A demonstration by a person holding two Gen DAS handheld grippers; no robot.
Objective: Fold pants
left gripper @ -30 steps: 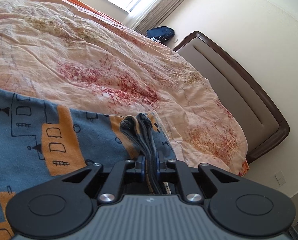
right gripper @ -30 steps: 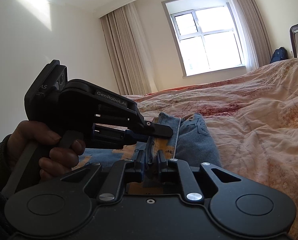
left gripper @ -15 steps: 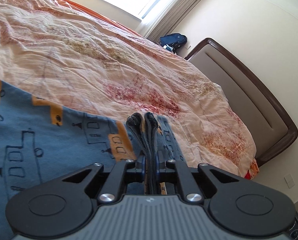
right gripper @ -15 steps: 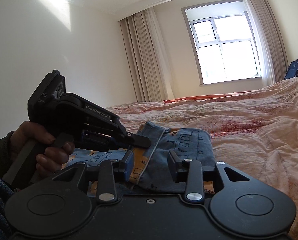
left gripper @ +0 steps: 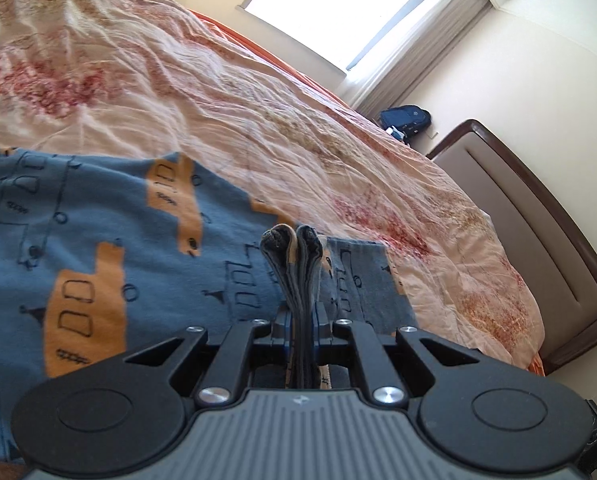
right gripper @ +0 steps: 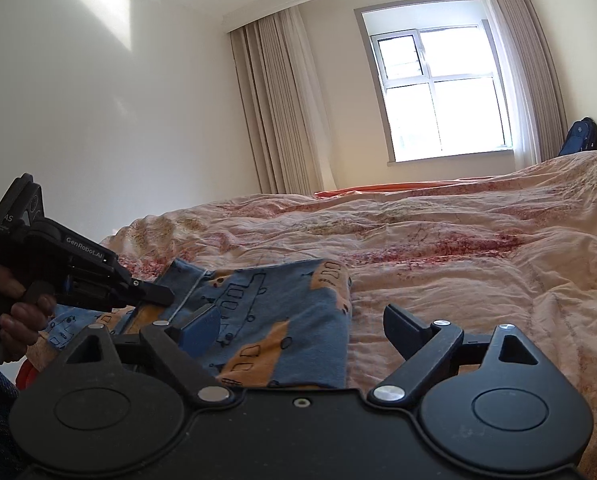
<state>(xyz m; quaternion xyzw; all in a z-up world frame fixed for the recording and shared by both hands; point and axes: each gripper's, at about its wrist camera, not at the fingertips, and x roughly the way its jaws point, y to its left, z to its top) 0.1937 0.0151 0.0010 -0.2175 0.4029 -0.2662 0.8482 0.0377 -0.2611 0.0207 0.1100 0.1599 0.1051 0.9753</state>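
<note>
Left gripper point(left gripper: 300, 320) jaws clamp bunched pants point(left gripper: 98, 240) over bedspread point(left gripper: 258, 100).

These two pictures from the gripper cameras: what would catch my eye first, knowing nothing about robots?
Probably the blue pants with orange vehicle prints, lying folded on a wrinkled pink floral bedspread. In the left view, the left gripper pinches a thick bunch of that cloth. In the right view, the right gripper stands wide open above the pants, with a bright window behind.

Pants point(left gripper: 98, 240): blue knit w/ orange blocks & dark line-drawn train/building print. Lying folded on the bed's pink floral quilt point(left gripper: 218, 92), fairly flat, some soft wrinkles. One bunched, multi-layer edge sticks up, pinched in the left gripper point(left gripper: 300, 316). In the right view, the folded edge toward the window is straight.
</note>
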